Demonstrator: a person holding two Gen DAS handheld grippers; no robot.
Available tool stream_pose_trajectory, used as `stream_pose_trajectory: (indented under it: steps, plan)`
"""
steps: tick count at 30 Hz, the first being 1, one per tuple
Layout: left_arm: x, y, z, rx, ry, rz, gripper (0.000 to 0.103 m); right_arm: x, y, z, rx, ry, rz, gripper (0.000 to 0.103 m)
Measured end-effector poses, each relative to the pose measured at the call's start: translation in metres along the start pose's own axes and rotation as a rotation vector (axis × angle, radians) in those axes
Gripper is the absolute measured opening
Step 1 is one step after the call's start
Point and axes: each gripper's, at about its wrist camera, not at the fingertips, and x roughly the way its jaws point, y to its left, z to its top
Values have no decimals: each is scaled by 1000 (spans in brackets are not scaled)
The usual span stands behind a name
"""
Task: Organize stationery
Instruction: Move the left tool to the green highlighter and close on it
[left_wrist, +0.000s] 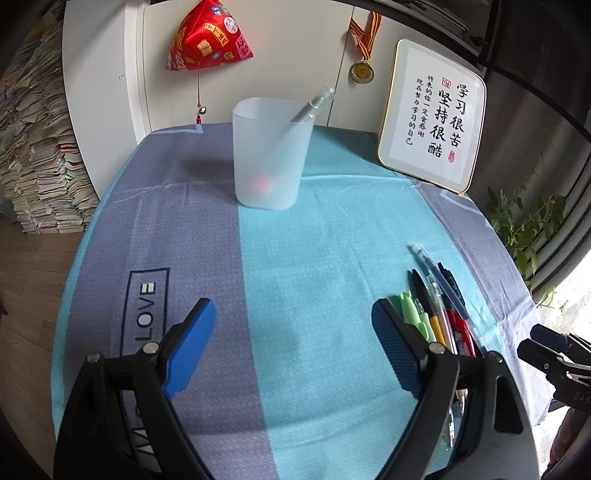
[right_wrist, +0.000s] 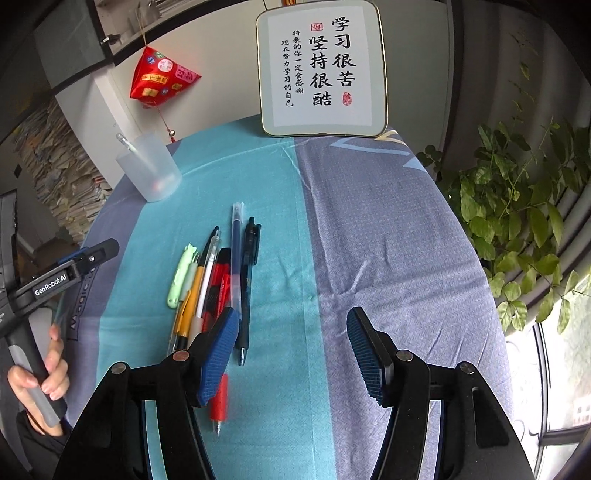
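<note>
Both grippers, left (left_wrist: 293, 345) and right (right_wrist: 291, 354), gape wide, holding nothing; frosted cup (left_wrist: 271, 155) holds one clear pen (left_wrist: 314, 105).

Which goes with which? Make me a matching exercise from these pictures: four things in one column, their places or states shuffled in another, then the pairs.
Things
1. clear pen
2. pile of pens
3. framed calligraphy
4. left gripper

Places or states
A. lying flat on the tablecloth
B. propped upright at the table's far edge
C. standing tilted inside the frosted cup
D. open, holding nothing

Pairs: 1-C, 2-A, 3-B, 4-D
</note>
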Motion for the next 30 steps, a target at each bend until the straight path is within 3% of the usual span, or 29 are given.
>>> stream_pose_trajectory:
  steps: [3, 9, 13, 18, 21, 30]
  plan:
    - [4, -11, -6, 23, 16, 12, 85, -4, 3, -10, -32, -26, -69, 62]
    - [12, -34, -13, 59, 31, 10, 85, -17, -5, -29, 1, -47, -75, 62]
    - [26, -46, -17, 90, 68, 12, 83, -28, -13, -38, 29, -54, -56, 62]
    - [32, -47, -17, 53, 75, -3, 82, -36, -22, -43, 48, -59, -54, 62]
    - [31, -45, -16, 24, 102, -57, 70, -39, -29, -44, 81, -63, -16, 62]
    - [29, -69, -23, 82, 85, -47, 73, -39, -33, -45, 116, -66, 18, 62]
